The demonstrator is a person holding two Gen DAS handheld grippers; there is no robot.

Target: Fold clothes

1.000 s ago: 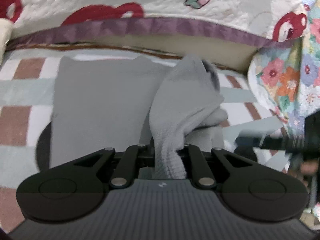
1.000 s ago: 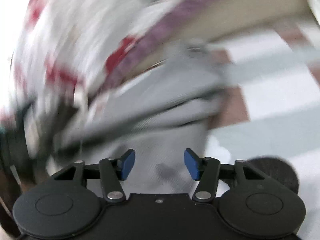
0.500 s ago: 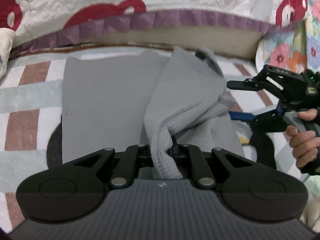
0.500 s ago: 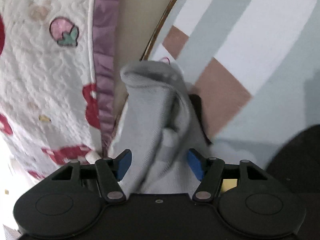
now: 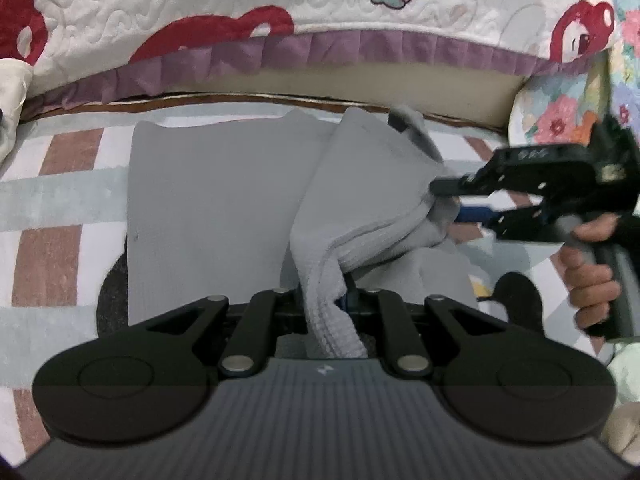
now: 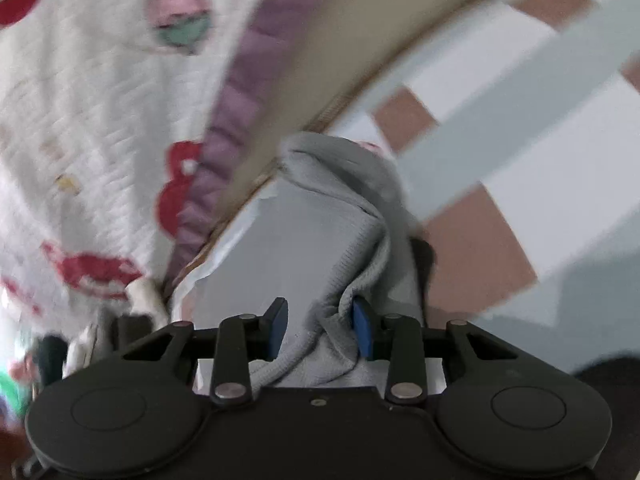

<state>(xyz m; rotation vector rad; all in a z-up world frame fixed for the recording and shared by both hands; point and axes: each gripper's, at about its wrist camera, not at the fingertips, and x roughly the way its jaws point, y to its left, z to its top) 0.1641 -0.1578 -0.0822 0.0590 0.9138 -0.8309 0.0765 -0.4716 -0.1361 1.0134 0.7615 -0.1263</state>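
Note:
A grey knit garment (image 5: 208, 216) lies flat on the striped bed cover, its right part bunched into a raised fold (image 5: 360, 184). My left gripper (image 5: 326, 304) is shut on the ribbed edge of that fold, near the camera. My right gripper (image 5: 450, 202), held in a person's hand (image 5: 592, 280), reaches in from the right around the far end of the fold. In the right wrist view the right gripper (image 6: 319, 324) has its blue pads (image 6: 362, 328) partly closed around the fold (image 6: 340, 208). The right pad touches cloth and the left pad stands just off it.
A white quilt with red and strawberry prints and a purple frill (image 5: 320, 48) hangs over the bed's far edge. Floral fabric (image 5: 560, 116) sits at the right. The bed cover (image 5: 52, 248) has brown, white and grey-green stripes and a dark patch (image 5: 520, 300).
The right gripper has come in from the right onto the fold, and its jaws have narrowed to about half their earlier gap. The left gripper keeps hold of the cloth.

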